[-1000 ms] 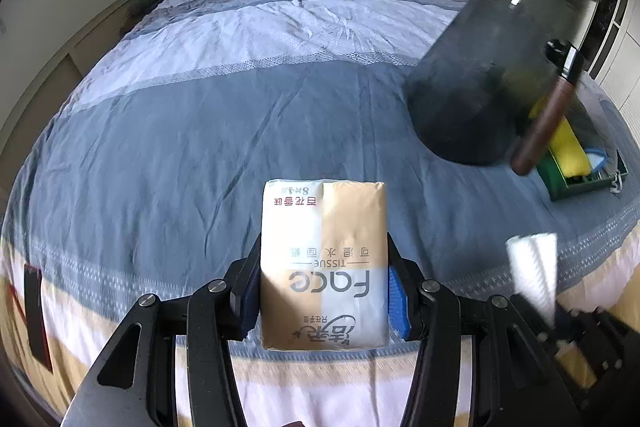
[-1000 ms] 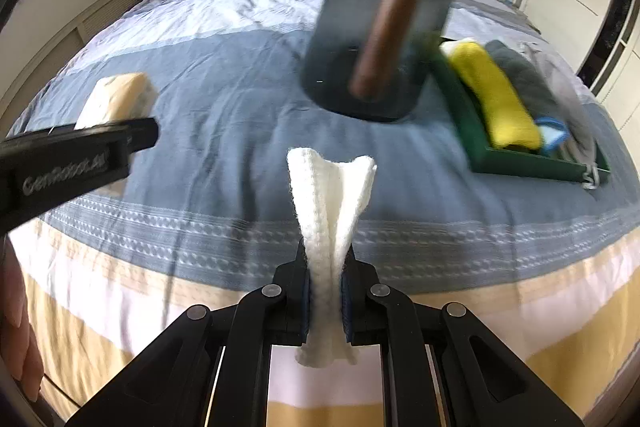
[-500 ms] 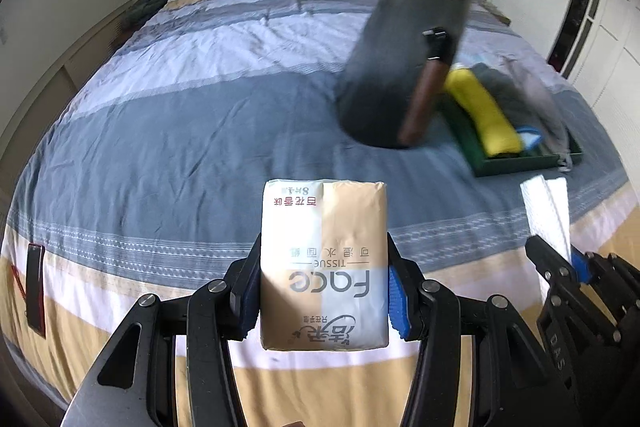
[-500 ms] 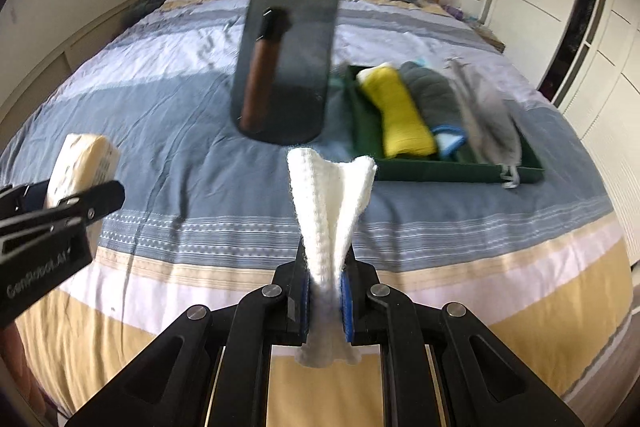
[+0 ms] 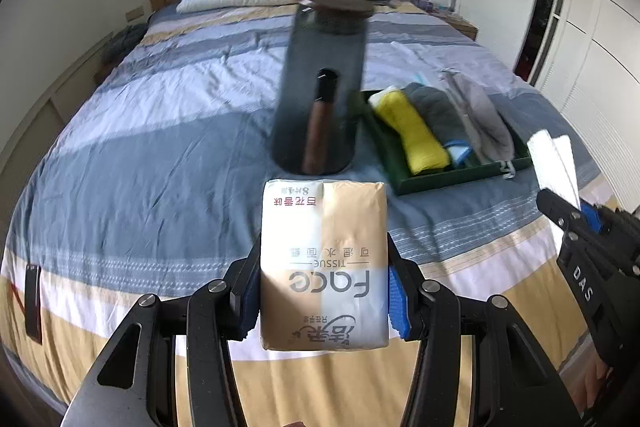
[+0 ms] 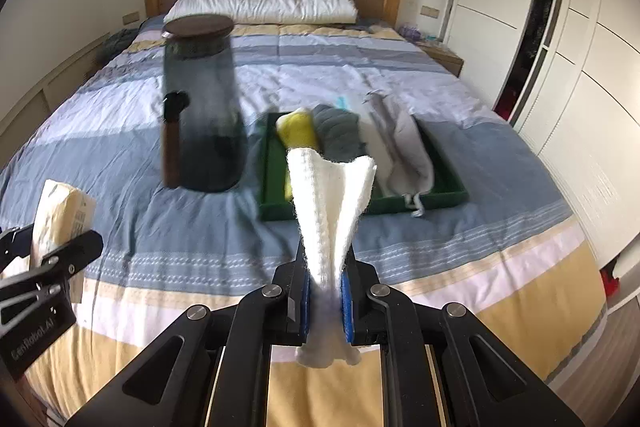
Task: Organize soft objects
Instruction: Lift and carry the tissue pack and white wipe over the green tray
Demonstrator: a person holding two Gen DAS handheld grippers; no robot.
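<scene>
Bedspread (image 5: 160,147) lies ahead. Your left gripper (image 5: 324,301) clamps a soft, light tissue pack (image 5: 324,267) mid-body; your right gripper (image 6: 325,297) pinches a limp white cloth (image 6: 330,203) low down.

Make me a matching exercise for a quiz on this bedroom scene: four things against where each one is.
Things:
1. tissue pack
2. white cloth
3. yellow towel
4. pillow

Places:
A. in the green tray
B. at the headboard
C. in the left hand-held gripper
D. in the right hand-held gripper

Pairs: 1-C, 2-D, 3-A, 4-B
</scene>
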